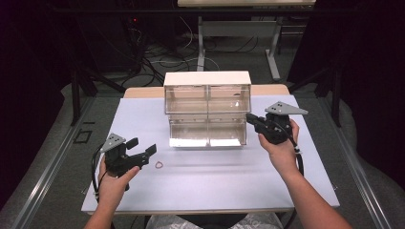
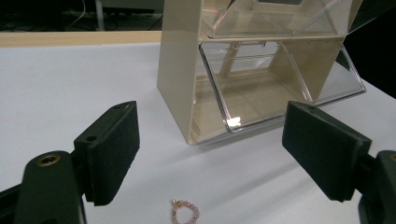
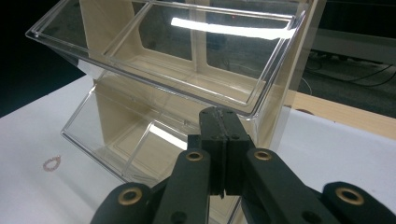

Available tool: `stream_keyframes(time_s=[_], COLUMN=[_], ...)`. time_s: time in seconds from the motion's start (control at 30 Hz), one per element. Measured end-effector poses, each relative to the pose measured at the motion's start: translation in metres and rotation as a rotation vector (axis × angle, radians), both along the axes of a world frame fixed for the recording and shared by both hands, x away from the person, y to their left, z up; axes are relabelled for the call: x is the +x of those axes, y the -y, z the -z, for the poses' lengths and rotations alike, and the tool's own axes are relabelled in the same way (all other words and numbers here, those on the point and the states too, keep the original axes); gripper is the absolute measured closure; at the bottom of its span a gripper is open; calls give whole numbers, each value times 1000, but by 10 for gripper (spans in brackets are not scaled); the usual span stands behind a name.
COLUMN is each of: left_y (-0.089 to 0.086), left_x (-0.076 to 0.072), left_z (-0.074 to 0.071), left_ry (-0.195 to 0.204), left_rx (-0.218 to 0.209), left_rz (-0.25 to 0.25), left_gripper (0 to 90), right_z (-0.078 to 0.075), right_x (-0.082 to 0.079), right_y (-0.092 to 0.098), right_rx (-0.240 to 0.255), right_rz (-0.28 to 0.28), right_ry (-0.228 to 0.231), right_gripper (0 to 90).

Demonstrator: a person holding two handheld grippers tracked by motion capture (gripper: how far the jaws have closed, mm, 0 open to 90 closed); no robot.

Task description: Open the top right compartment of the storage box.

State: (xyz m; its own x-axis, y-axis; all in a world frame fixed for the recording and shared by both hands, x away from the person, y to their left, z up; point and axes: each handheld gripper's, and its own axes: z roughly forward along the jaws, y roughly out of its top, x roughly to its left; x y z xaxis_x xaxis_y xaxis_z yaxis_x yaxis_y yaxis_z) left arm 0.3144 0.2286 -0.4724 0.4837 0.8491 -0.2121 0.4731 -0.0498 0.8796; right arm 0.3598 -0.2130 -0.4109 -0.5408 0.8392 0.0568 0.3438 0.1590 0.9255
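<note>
Small pink bead ring with gold beads [image 2: 185, 213] lying flat on the white bench [image 1: 200, 179], near side, just right of the left gripper [image 1: 143, 149] and well in front of the cream cabinet with four clear plastic tilt-out bins [image 1: 207, 109]. Left gripper with jaws spread wide, nothing between them, aimed over the ring toward the lower left bin [image 2: 275, 88]. Right gripper [image 3: 223, 140] with jaws pressed together and holding nothing, tip close to the front lip of the upper right bin [image 3: 187, 56], which stands tilted open; contact with the lip not clear.

Probably the step in hand: picking up the ring with the left gripper for dropping into an open bin. To do it well:

- Lower the left gripper straight over the ring, one pad [image 2: 112, 154] on each side, tips nearly touching the bench.
- Close slowly; thin, light ring, easy to push away or flip out.
- Lift only after a firm pinch on the beads.
- Keep the right gripper beside the bin, away from the left one's path.
</note>
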Motion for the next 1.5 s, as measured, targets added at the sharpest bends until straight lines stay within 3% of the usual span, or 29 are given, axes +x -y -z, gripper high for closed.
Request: stream_keyframes(time_s=[0.67,0.73,1.0,1.5], left_y=[-1,-1,-2,-2], left_x=[-1,-1,-1,-1], left_z=[2,3,3,5], left_ry=[-5,-5,-6,-8], left_rx=[2,3,6,12], left_rz=[4,3,3,-2], left_gripper=[177,177,177,178], right_z=[6,7,8,-5], right_x=[4,4,7,5], right_y=[-2,-1,1,-3], right_rx=[19,21,37,43], right_rz=[1,1,9,-3], right_ry=[-2,-19,-6,21], right_gripper=[900,900,900,900])
